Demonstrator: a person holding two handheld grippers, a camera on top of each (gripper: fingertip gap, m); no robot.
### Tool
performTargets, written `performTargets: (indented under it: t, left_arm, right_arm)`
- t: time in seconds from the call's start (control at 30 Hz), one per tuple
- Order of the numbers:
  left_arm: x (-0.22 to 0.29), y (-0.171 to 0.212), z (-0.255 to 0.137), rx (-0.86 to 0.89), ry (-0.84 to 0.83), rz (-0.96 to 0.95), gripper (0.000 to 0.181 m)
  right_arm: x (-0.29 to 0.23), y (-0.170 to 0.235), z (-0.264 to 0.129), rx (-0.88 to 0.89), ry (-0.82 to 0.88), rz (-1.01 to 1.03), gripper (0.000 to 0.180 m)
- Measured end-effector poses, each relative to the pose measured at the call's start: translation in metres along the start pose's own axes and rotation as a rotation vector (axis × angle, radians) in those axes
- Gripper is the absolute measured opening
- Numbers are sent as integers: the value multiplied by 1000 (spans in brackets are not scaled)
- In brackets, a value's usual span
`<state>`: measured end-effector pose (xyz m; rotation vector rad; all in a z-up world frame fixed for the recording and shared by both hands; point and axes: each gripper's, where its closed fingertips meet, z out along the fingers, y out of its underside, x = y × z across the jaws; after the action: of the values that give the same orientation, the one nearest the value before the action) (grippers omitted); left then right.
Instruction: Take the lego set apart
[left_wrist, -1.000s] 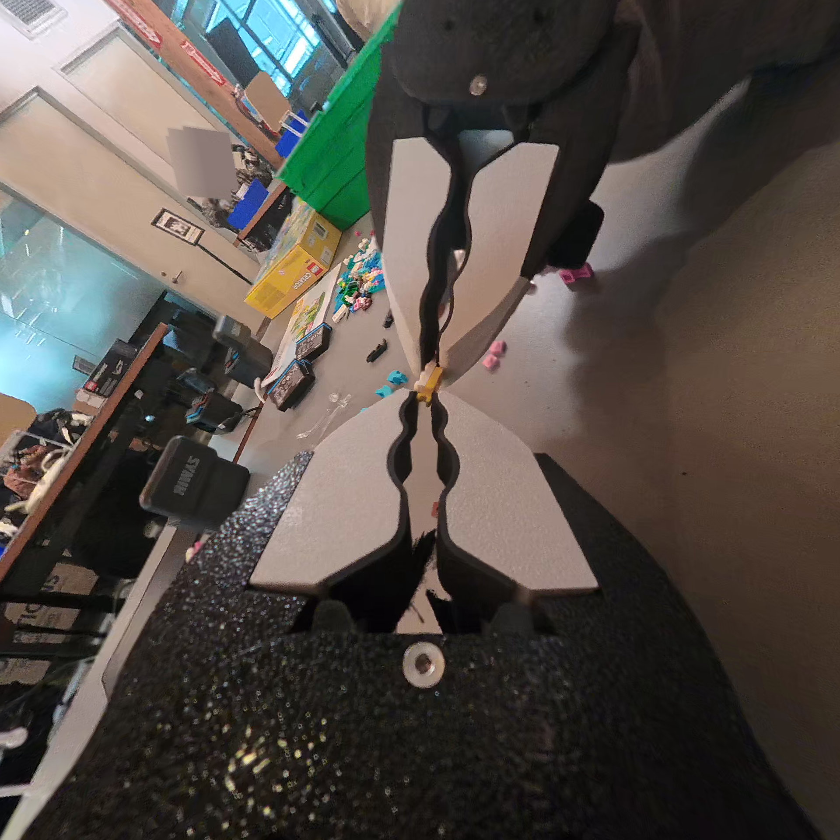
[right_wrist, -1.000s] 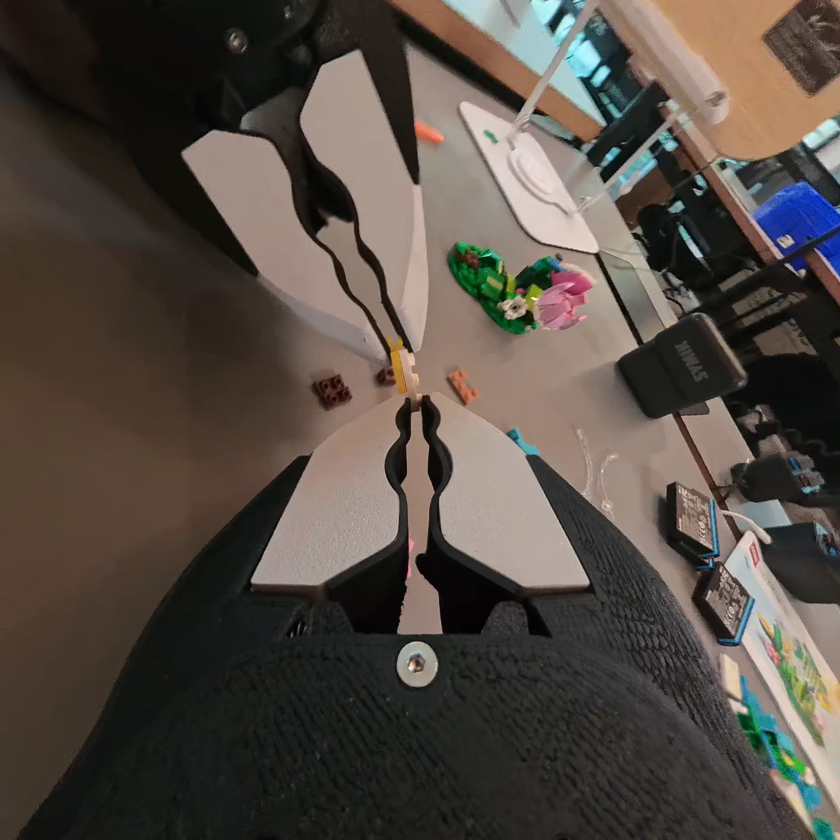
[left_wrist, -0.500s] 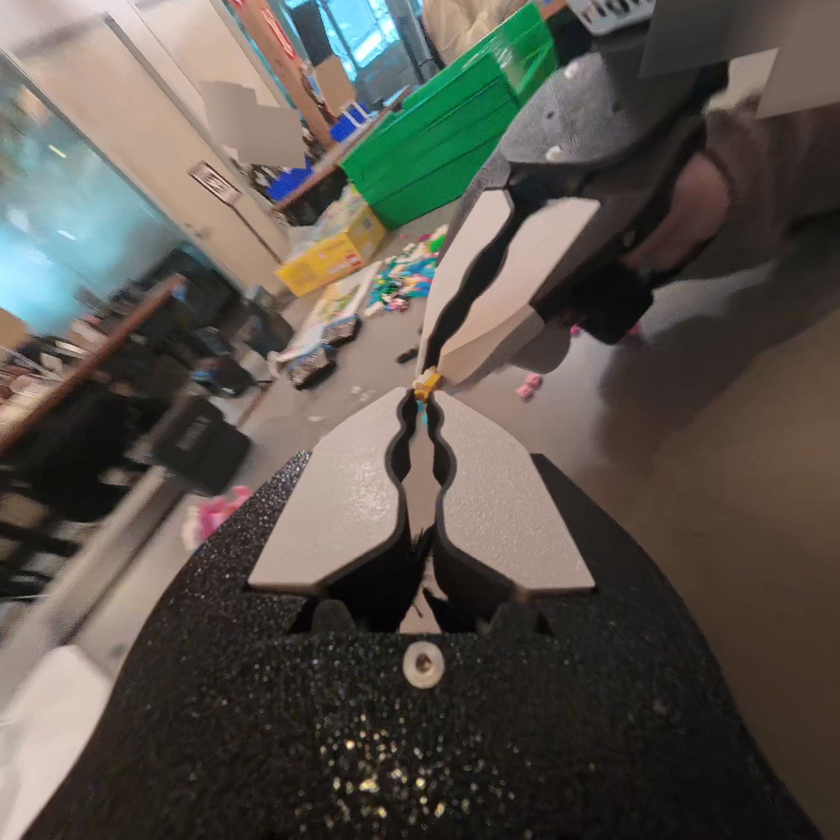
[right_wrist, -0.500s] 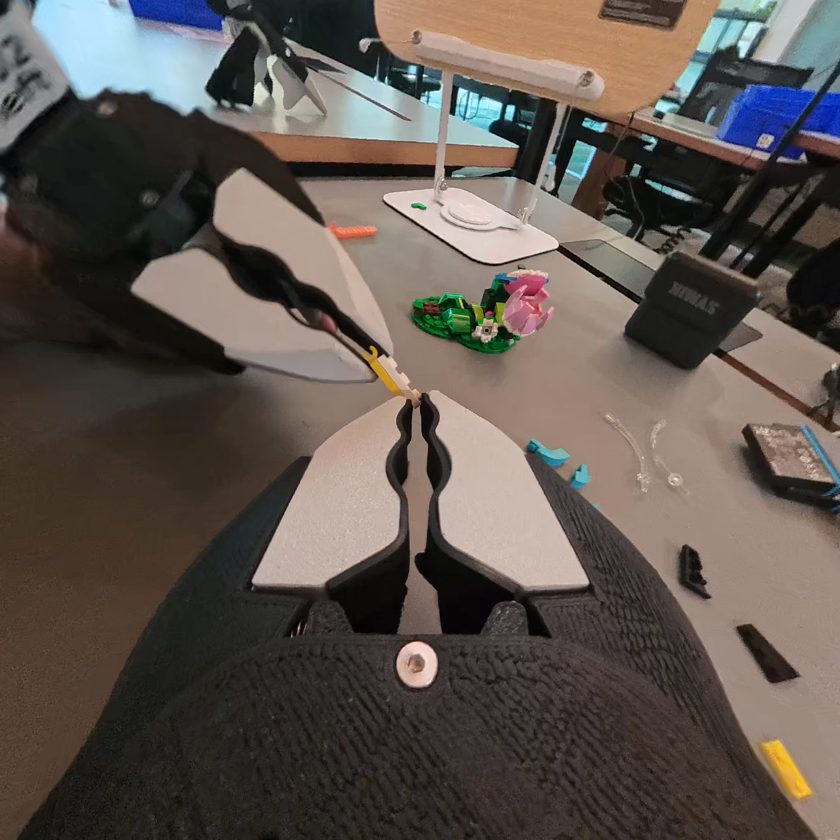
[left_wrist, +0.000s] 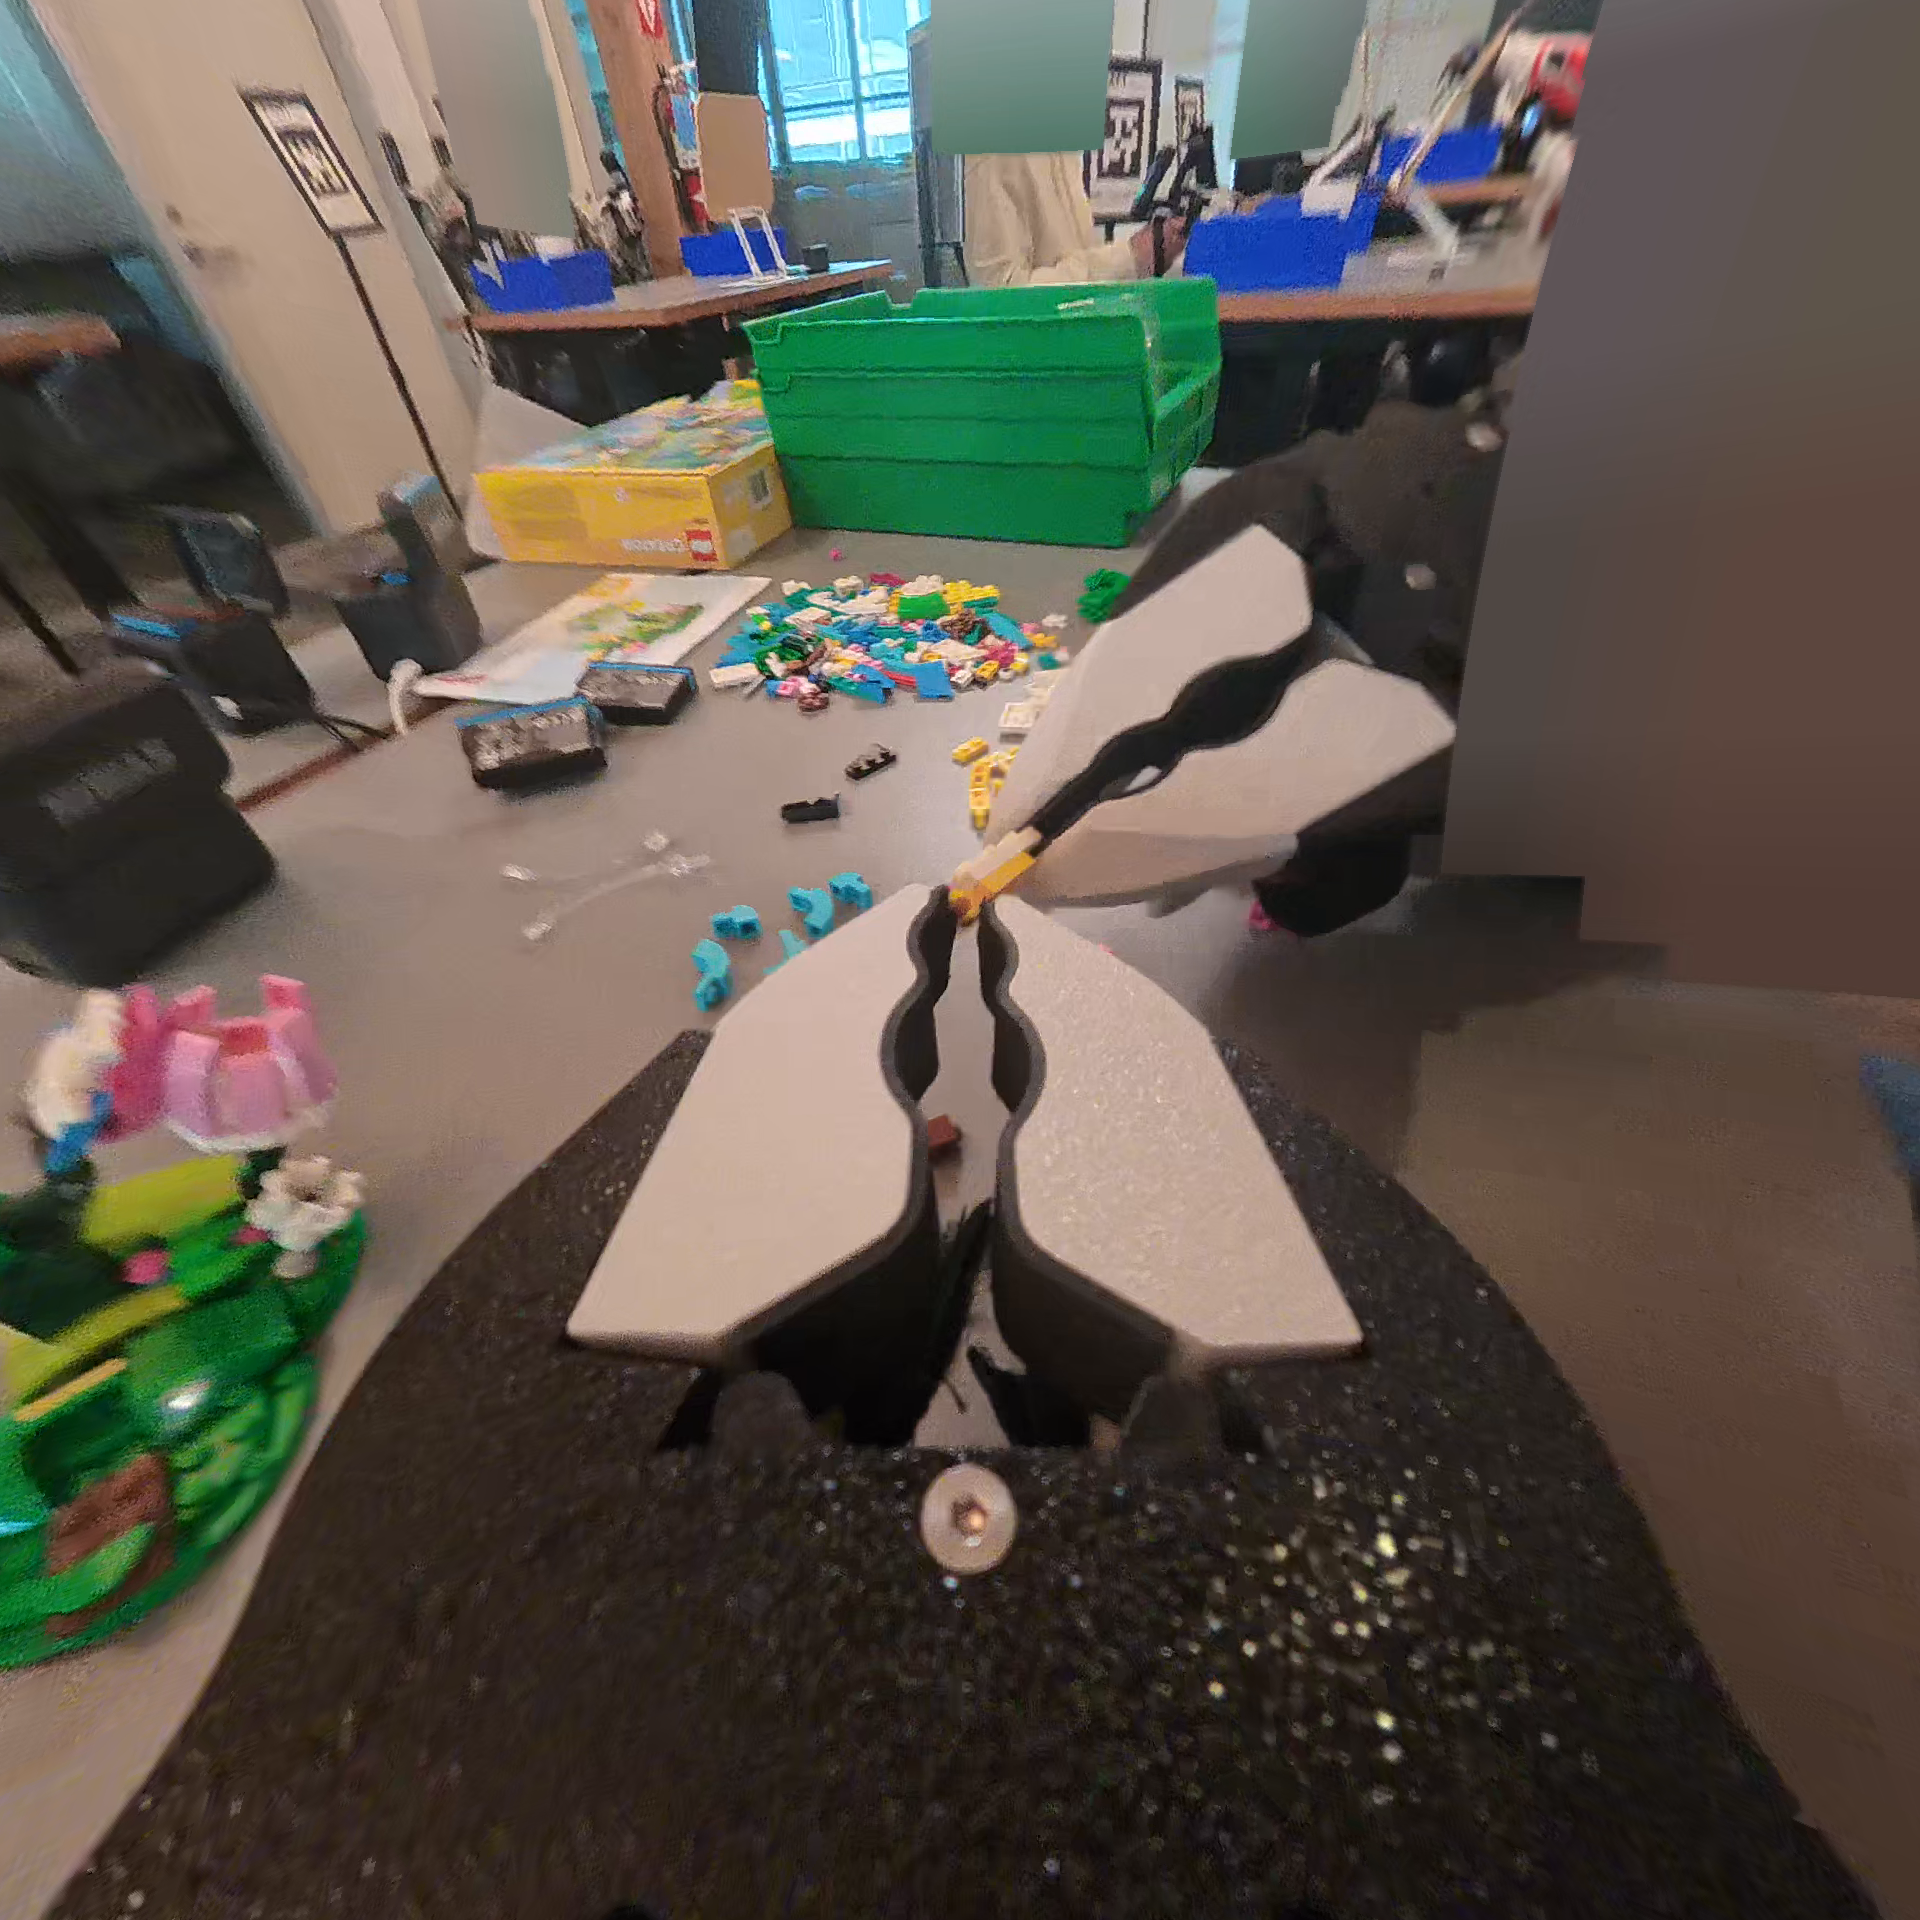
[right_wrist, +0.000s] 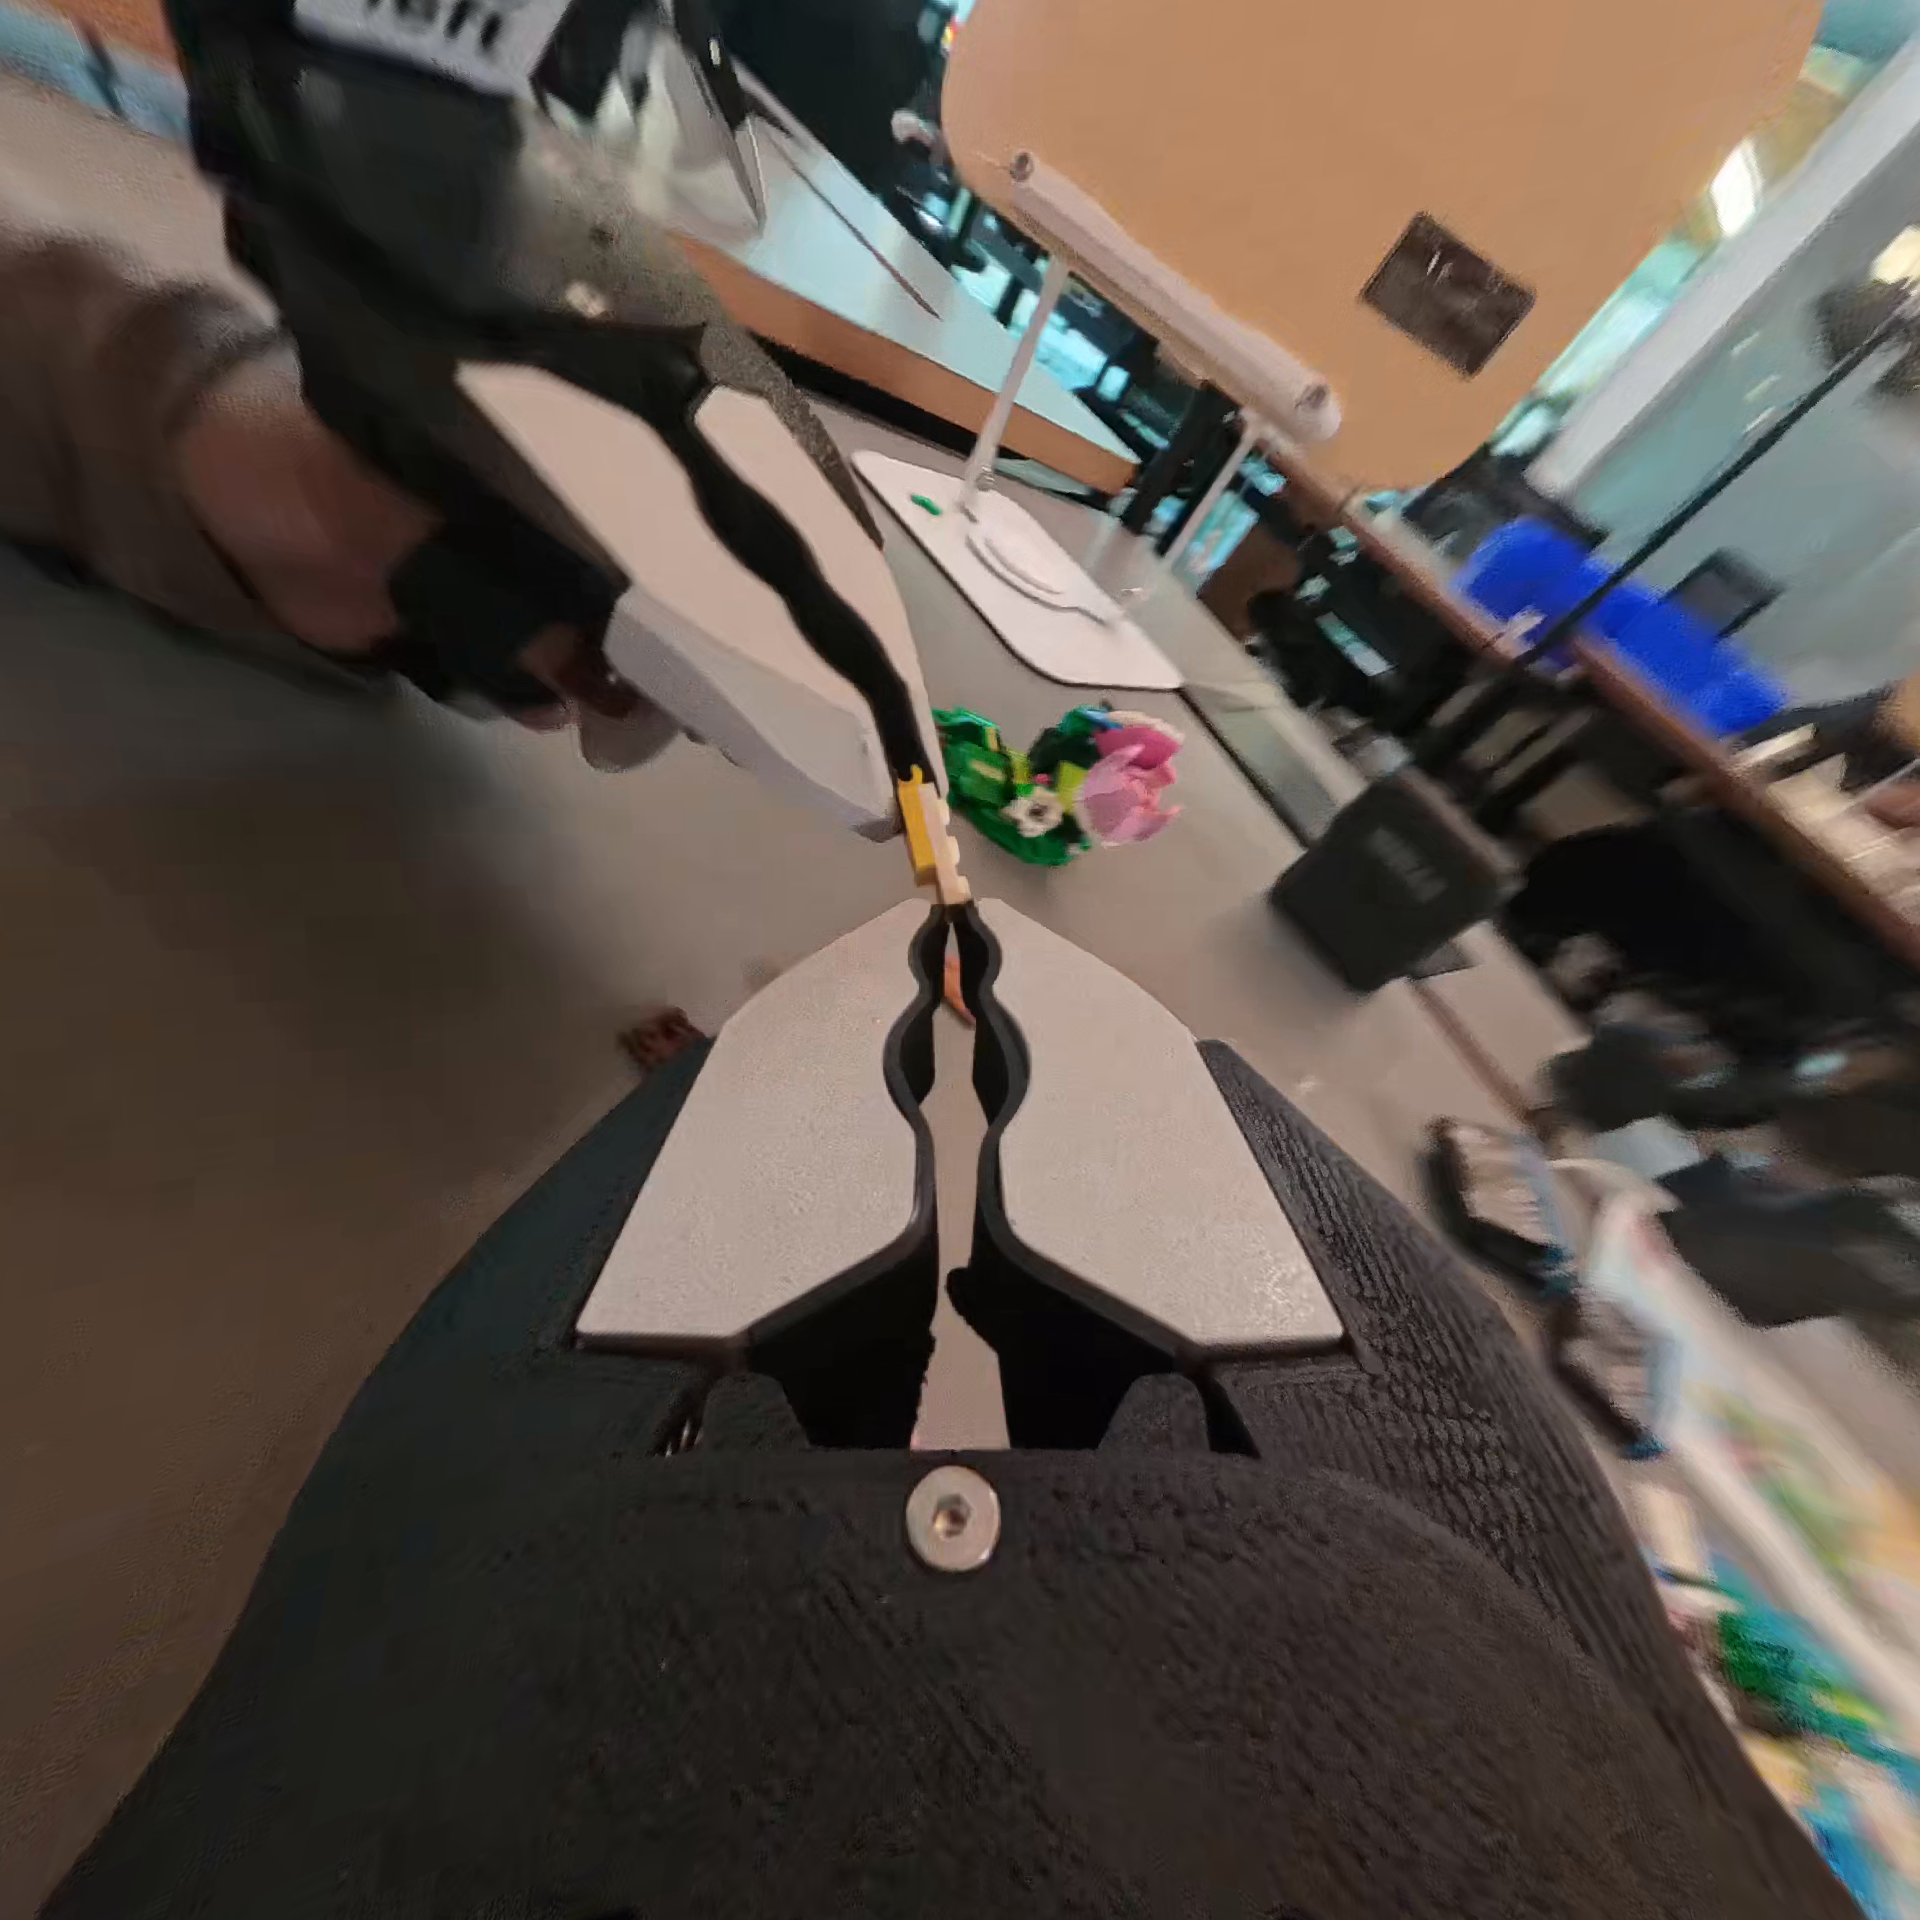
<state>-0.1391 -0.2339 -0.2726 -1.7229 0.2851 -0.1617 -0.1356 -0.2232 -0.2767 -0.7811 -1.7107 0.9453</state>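
Right wrist view: small yellow-and-white lego piece (right_wrist: 933, 844), light, rigid, slippery, pinched endwise above the bench (right_wrist: 312, 987) between both closed hand-held grippers, left (right_wrist: 914, 774) at 12 o'clock, right (right_wrist: 951, 914); edge holds advised.

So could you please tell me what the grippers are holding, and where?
Both pinch one small yellow-and-white lego piece by opposite ends: left gripper one end, right gripper the other.

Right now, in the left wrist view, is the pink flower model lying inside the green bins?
No, the pink flower model stands on the grey table at the near left, far from the stacked green bins at the back.
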Motion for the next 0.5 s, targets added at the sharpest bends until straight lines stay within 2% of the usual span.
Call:
performTargets:
  t: [0.07, 0.1, 0.27, 0.5]
  left_arm:
    - [0, 2, 1, 3, 22, -70, 4]
    - [0, 2, 1, 2, 16, -44, 4]
    - [3, 0, 0, -17, -70, 261, 4]
    - [4, 3, 2, -61, -138, 485, 4]
  right_arm:
    - [3, 1, 0, -38, 85, -151, 0]
    - [5, 1, 0, -54, 115, -162, 0]
    - [8, -1, 1, -21, 54, 148, 0]
    - [8, 4, 2, -42, 38, 252, 0]
